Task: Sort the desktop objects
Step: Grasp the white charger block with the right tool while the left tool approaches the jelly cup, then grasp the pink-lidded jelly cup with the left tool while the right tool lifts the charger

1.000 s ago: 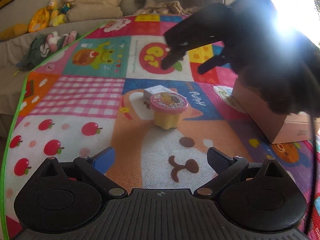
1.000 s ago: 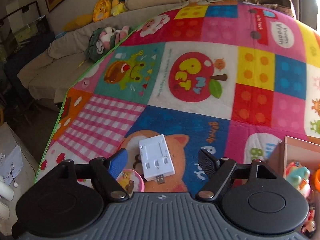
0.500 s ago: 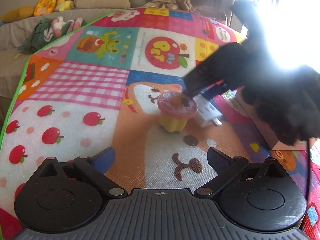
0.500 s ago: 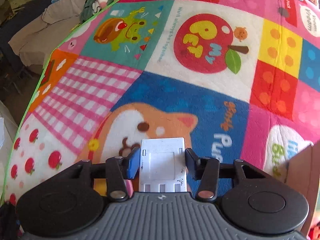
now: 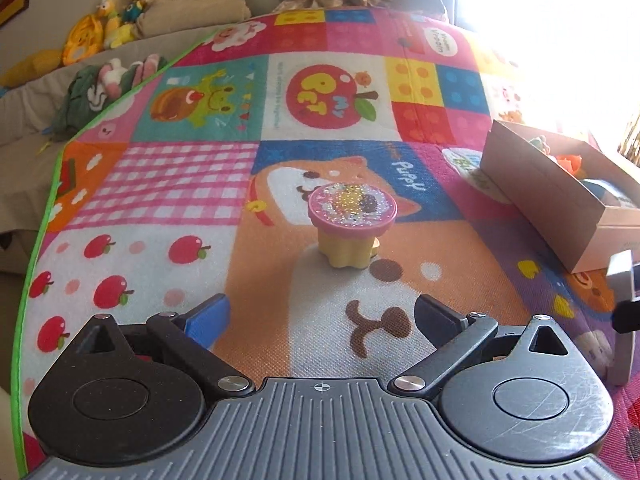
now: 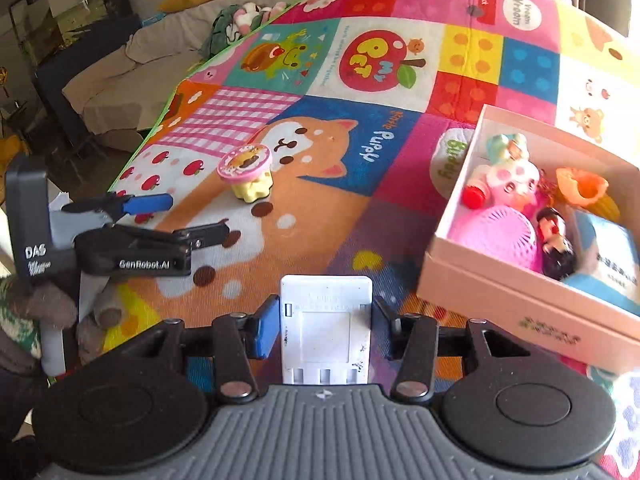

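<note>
Right gripper (image 6: pixel 326 320): both fingers clenched on a white charger (image 6: pixel 326 330), flat plastic, held lengthwise between the pads, its far end poking out ahead of the fingertips. The jaws have just been closing, and the charger sits between them now. It hangs above the play mat (image 6: pixel 360 216), not touching it, just left of the pink box (image 6: pixel 532 300).

Pink box: open-topped, cardboard, resting on the mat at the right side. Inside, packed close together: a pink round fan (image 6: pixel 496 240), a pink-and-white bunny toy (image 6: pixel 510 178), a small dark-haired doll (image 6: pixel 554 242), an orange toy (image 6: pixel 584 188), a blue-and-white carton (image 6: pixel 612 268). What the orange toy is, I can't quite make out.

Left gripper (image 5: pixel 322 314): jaws released, wide apart, nothing between them. It hovers low over the mat, pointing toward a yellow cup (image 5: pixel 351 220) with a pink glittery lid. From the right wrist view the same gripper shows at the left edge, a gloved hand (image 6: pixel 44 304) wrapped around its handle.

Yellow cup: upright on the mat, on the orange puppy picture, alone, well apart from the box and clear of both grippers.

Background: a beige couch (image 6: pixel 132 60) behind the mat, with stuffed toys (image 5: pixel 108 20) lined along its back.
</note>
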### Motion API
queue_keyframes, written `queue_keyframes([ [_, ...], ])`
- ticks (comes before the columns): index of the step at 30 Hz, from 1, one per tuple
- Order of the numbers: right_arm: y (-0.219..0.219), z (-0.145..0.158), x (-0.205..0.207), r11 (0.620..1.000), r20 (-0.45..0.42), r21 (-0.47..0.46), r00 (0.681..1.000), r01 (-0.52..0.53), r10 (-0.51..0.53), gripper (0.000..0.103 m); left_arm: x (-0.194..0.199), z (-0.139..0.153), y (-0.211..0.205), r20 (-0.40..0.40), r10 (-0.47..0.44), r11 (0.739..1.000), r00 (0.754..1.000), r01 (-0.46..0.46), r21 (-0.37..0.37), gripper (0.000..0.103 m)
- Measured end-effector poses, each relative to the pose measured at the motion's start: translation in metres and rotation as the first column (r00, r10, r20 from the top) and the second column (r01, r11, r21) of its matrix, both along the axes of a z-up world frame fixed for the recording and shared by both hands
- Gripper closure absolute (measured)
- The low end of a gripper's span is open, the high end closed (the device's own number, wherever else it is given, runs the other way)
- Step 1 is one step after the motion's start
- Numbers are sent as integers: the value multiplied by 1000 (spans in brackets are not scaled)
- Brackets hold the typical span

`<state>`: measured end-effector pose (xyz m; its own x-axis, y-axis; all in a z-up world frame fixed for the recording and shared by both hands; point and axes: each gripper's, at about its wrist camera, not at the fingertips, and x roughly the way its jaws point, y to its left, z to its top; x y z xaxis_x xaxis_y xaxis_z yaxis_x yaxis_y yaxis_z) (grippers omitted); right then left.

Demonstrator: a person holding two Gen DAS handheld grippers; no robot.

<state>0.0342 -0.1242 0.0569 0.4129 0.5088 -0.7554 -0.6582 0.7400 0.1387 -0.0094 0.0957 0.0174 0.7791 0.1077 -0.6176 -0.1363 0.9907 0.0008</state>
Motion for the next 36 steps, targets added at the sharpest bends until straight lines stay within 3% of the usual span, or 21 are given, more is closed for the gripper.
queue_keyframes([
  [6, -44, -12, -13, 994, 39, 60, 995, 91, -93, 40, 20, 5, -13, 50, -14, 1000, 999, 14, 8, 2],
  [12, -61, -18, 10, 976, 124, 84, 970, 200, -210, 38, 50, 10, -18, 58, 25, 1000, 998, -26, 17, 2],
  [19, -46, -23, 34, 965, 115, 148, 966, 215, -233, 37, 63, 2, -21, 27, 42, 998, 999, -43, 40, 3],
  [21, -47, -22, 25, 968, 120, 157, 970, 194, -213, 29, 64, 2, -19, 32, 47, 998, 998, -48, 31, 13],
  [23, -47, -21, 10, 973, 128, 159, 974, 165, -187, 20, 66, 2, -17, 27, 54, 998, 998, -55, 37, 37],
  [25, -46, -23, -5, 979, 117, 151, 981, 139, -157, 17, 67, 2, -16, 16, 58, 998, 998, -58, 32, 43],
  [29, -31, -36, -24, 991, 120, 88, 987, 100, -110, 17, 50, 5, -27, 5, -21, 1000, 1000, 21, 19, 43],
  [33, -20, -48, -29, 994, 166, -25, 981, 106, -101, 17, 12, 6, -52, -4, -174, 985, 985, 174, -15, 42],
  [36, -25, -46, -32, 987, 238, -87, 965, 134, -110, 17, -11, 5, -64, 4, -224, 974, 974, 224, -33, 35],
])
